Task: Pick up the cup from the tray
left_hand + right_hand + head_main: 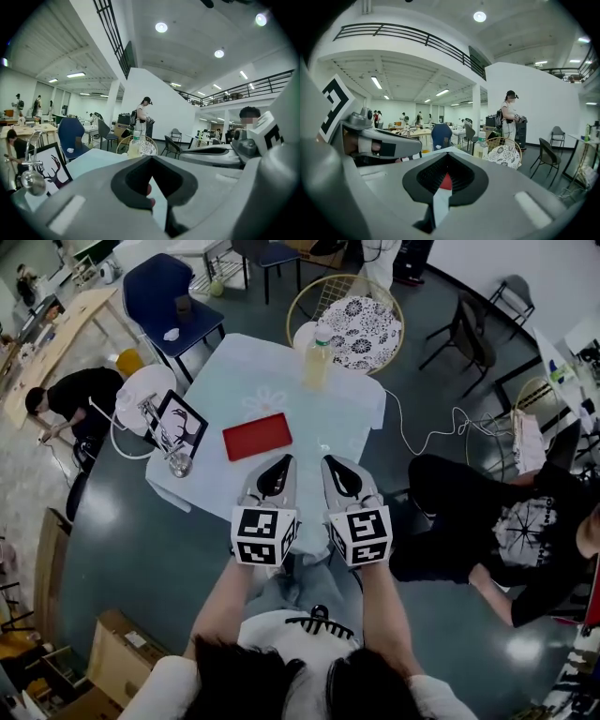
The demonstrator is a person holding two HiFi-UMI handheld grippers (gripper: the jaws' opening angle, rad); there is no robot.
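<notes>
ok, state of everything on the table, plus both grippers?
Left gripper: shut, empty.
Right gripper: shut, empty.
Tray: lying flat, nothing on it.
Bottle: upright, capped.
Frame: propped up, leaning back.

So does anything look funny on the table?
Yes. The red tray is bare, with no cup on it. A shiny stemmed cup seems to lie on its side instead, off the tray, by the deer picture near the left edge of the table. Nothing looks spilled.
</notes>
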